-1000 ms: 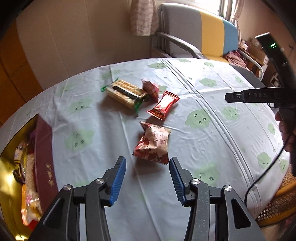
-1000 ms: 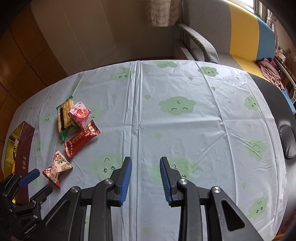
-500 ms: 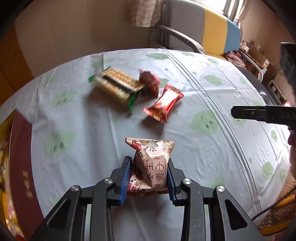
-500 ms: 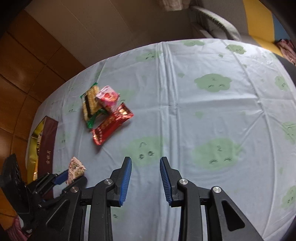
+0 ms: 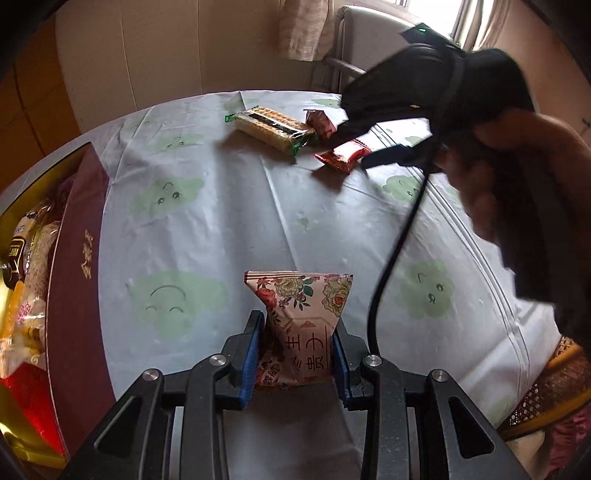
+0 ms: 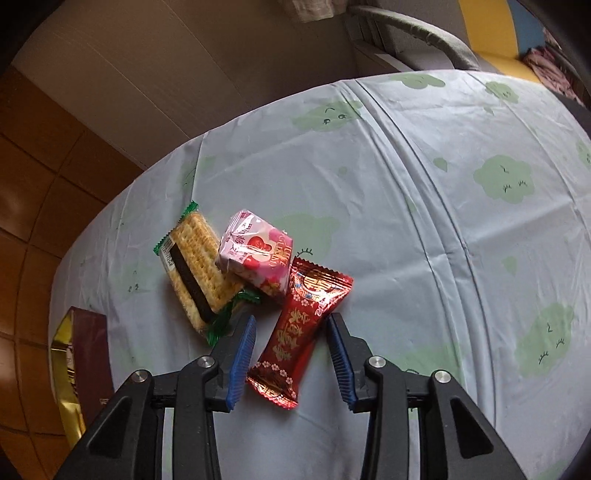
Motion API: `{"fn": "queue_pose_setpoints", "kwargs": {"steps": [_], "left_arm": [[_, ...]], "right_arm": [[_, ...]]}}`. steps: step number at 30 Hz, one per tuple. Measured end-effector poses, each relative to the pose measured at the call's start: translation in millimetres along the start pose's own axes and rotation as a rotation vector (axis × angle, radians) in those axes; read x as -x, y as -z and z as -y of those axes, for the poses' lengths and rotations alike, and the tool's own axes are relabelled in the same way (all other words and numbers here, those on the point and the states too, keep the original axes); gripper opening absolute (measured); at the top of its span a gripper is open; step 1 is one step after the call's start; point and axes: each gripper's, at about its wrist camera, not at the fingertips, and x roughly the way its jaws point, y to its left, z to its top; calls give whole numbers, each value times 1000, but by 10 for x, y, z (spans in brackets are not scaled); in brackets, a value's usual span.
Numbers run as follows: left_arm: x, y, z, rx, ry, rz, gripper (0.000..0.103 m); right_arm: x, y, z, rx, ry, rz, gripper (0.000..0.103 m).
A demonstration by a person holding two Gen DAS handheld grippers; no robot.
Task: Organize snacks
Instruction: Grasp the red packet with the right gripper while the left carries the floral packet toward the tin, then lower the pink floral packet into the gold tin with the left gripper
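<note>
My left gripper (image 5: 295, 350) is shut on a pink floral snack packet (image 5: 301, 325), held upright above the tablecloth. In the right wrist view my right gripper (image 6: 291, 350) straddles a red foil packet (image 6: 301, 328) lying on the table; its jaws are opening and the pads stand clear of the wrapper. Beside that packet lie a pink wrapped snack (image 6: 256, 254) and a green-edged cracker pack (image 6: 195, 262). From the left wrist view the same crackers (image 5: 273, 127) and red packet (image 5: 343, 157) show at the back, under the right gripper (image 5: 373, 155) and the hand holding it.
A dark red and gold box (image 5: 77, 258) with several snacks inside sits at the table's left edge, also seen as the box (image 6: 88, 350) from the right. A black cable (image 5: 399, 243) hangs across the table. A sofa armrest (image 6: 417, 29) stands behind.
My left gripper shut on the floral packet and lifted it off the cloth. The right gripper swung left across the table, came down over the red foil packet and widened its jaws.
</note>
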Motion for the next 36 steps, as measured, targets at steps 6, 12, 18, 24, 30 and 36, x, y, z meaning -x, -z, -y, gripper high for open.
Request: {"fn": "queue_pose_setpoints", "kwargs": {"steps": [6,12,18,24,30,36], "left_arm": [[63,111,-61,18,2,12,33],[120,173,-146,41,-10,27,33],[468,139,-160,54,-36,107,33],[822,48,-340,102,-95,192,33],[1133,101,-622,171,-195,252,33],[1352,201,-962,256,-281,281,33]], "right_arm": [[65,306,-260,293,81,-58,22],[337,934,-89,499,65,-117,23],[432,1185,-17,516,74,-62,23],[473,1261,13,568,122,-16,23],[483,1320,10,591,133,34,23],[535,1370,46,576,130,71,23]]}}
